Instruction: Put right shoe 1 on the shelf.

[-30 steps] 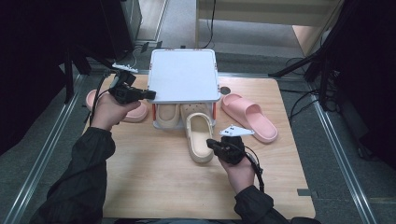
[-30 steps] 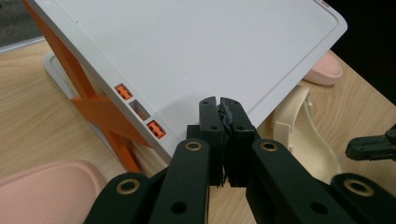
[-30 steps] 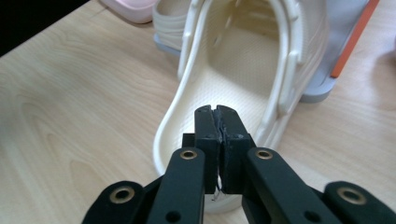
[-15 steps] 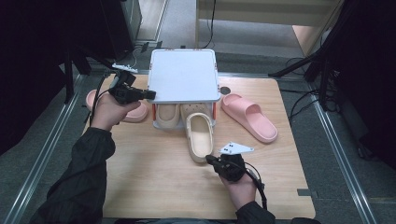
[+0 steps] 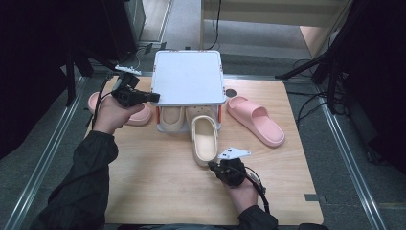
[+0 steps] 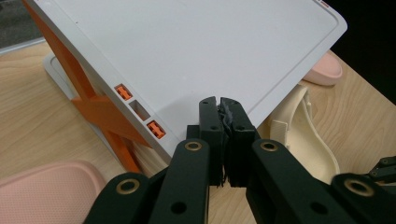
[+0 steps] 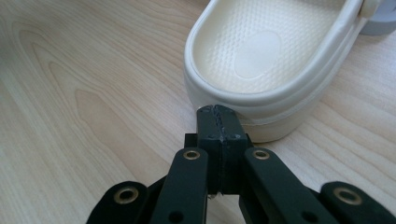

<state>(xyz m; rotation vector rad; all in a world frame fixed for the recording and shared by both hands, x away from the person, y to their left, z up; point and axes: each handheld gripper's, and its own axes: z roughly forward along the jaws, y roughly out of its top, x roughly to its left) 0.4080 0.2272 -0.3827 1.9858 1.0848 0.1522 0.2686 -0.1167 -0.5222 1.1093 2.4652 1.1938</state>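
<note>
My right claw (image 7: 218, 109) closed, tips at heel of cream rubber clog (image 5: 204, 139) lying on wooden bench (image 5: 158, 191) before white shoe rack (image 5: 188, 77), my left claw (image 6: 220, 103) closed at rack's edge

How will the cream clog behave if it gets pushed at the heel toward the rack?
The cream clog looks like thick moulded foam, so probably light and springy, not floppy. Its flat sole on the wooden table should slide, though foam may drag. The shut right hand-held gripper sits low at the heel rim, so it should not tip; off-centre contact may swivel it.
</note>
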